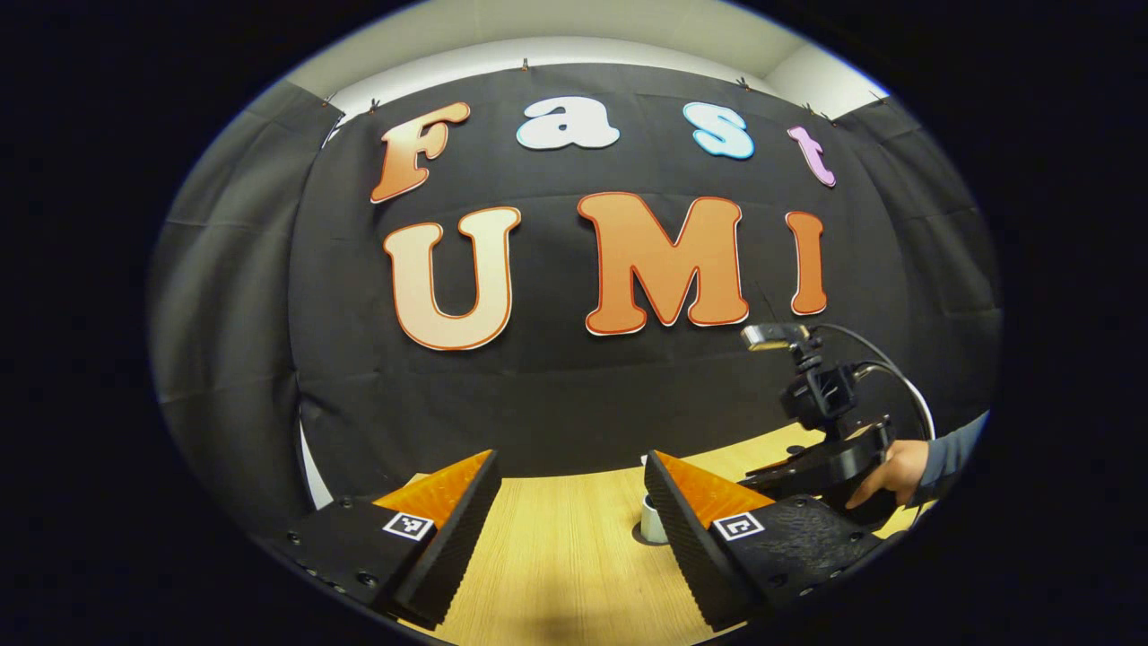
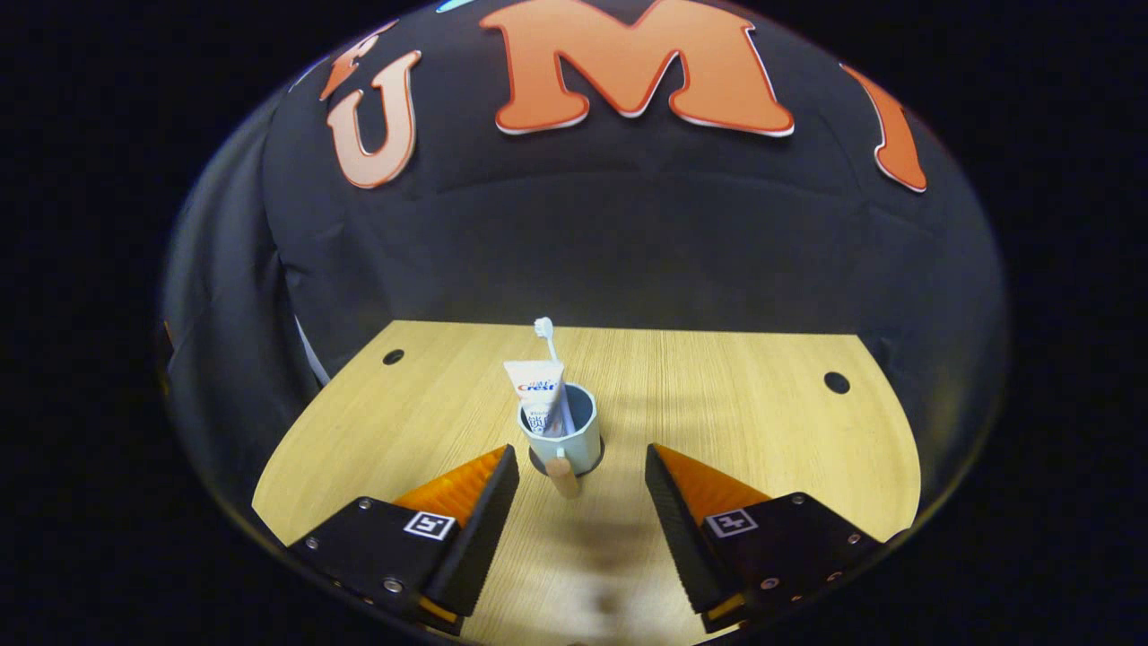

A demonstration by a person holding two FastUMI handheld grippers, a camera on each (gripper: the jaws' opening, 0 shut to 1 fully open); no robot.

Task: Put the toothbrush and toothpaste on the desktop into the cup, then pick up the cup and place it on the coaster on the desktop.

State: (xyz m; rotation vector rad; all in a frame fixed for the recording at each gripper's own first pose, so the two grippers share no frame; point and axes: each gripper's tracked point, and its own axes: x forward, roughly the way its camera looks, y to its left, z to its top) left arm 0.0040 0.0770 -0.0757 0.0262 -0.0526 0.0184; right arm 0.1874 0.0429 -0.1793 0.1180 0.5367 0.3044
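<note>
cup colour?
Pale blue-grey cup, holding the toothpaste and toothbrush; best in the right gripper view.

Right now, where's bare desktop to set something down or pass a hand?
Bare wood runs both sides of the cup: left toward the near-left hole, right toward the hole, plus the strip behind it to the black cloth. The centre is crowded: cup holding toothpaste and toothbrush, right gripper open before it.

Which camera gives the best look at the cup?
The right gripper view: the cup stands whole between its open fingers, toothbrush and toothpaste inside. The left gripper view catches just a sliver of the cup beside its own finger.
</note>
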